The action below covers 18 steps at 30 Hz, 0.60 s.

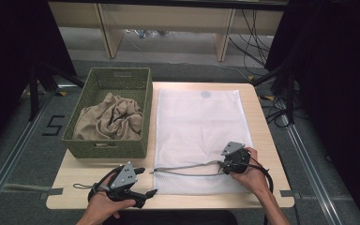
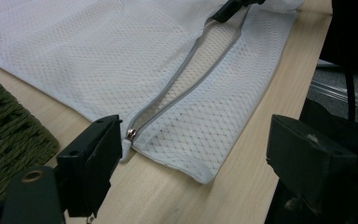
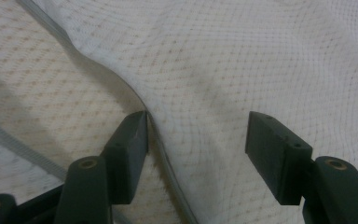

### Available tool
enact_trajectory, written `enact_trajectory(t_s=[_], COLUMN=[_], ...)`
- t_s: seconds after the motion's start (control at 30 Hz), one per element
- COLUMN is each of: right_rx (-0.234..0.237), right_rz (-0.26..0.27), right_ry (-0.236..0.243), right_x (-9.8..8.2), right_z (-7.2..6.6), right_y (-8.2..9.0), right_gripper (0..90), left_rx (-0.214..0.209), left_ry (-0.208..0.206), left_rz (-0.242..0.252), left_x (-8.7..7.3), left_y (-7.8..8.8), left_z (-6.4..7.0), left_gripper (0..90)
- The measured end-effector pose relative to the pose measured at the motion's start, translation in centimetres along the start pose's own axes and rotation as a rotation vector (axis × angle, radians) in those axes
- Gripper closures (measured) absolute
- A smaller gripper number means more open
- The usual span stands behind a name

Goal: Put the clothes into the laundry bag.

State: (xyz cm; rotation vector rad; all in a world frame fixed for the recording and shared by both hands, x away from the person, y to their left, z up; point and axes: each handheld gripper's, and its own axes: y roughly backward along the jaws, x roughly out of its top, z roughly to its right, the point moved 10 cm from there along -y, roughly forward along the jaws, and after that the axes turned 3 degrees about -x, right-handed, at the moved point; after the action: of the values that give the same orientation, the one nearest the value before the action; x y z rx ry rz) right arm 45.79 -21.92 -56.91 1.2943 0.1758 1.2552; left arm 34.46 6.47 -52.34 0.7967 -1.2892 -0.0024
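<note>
**White mesh bag lying flat, zipper open along the near edge**

So the main thing here is a white mesh laundry bag spread flat on the light wooden table, sitting center-right in the high view and covering most of the right half of the tabletop. It's a see-through honeycomb net, pretty smooth up top with a small round grey patch near its far edge. Near the bottom edge a grey zipper runs left to right, and it's open: the two grey tapes gape apart in a long thin slit, with the wood showing faintly through the mesh between them. In the left gripper view the metal zipper pull sits at the corner of the bag, right beside the left jaw tip.

Left gripper is in the lower left of the high view, held in a hand just off the bag's left corner, jaws spread wide with nothing between them.

Right gripper is lower right of center, in the other hand, down at the right end of the zipper. Its own view shows the jaws apart too, one tip touching the upper zipper tape where the mesh bulges up, not clamped on it.

To the left of the bag, upper left of the table, there's a green woven basket with a crumpled beige cloth piled inside. Basket and bag are just beside each other.
</note>
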Motion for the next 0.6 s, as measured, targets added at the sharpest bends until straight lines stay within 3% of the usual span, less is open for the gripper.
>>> enact_trajectory(t_s=[0.1, 0.2, 0.3, 0.37, 0.43, 0.5, 0.53, 0.6], right_rx=[0.004, 0.039, 0.033, 0.042, 0.057, 0.085, 0.071, 0.078], right_rz=[-0.003, 0.02, 0.032, 0.051, 0.057, 0.077, 0.088, 0.094], right_ry=[0.004, -0.022, 0.007, 0.035, 0.03, 0.031, 0.003, 0.023], right_x=[0.4, 1.4, 2.5, 3.4, 4.1, 4.9, 5.2, 5.6], right_z=[-0.1, -0.3, -0.3, -0.5, -0.8, -0.8, -0.7, -0.5], right_y=[-0.7, -1.5, -2.0, -2.5, -2.7, -2.7, -2.8, -2.9], right_gripper=[41.8, 48.2, 54.2, 61.9, 71.2, 78.7, 81.6, 85.8], left_rx=[-0.005, -0.003, -0.005, -0.001, 0.012, 0.008, 0.008, 0.01], left_ry=[-0.012, -0.015, -0.009, -0.006, -0.02, -0.009, -0.006, -0.004], left_rz=[0.006, -0.007, -0.005, -0.005, -0.022, -0.006, -0.01, -0.012], left_x=[0.1, 0.0, 0.0, 0.0, -0.2, -0.1, -0.1, -0.2], left_y=[0.0, 0.0, 0.0, 0.0, 0.1, 0.1, 0.2, 0.2], left_z=[0.1, 0.1, 0.0, 0.0, -0.3, -0.3, -0.3, -0.4], left_gripper=[19.0, 19.4, 19.5, 19.5, 19.8, 20.4, 20.4, 20.4])
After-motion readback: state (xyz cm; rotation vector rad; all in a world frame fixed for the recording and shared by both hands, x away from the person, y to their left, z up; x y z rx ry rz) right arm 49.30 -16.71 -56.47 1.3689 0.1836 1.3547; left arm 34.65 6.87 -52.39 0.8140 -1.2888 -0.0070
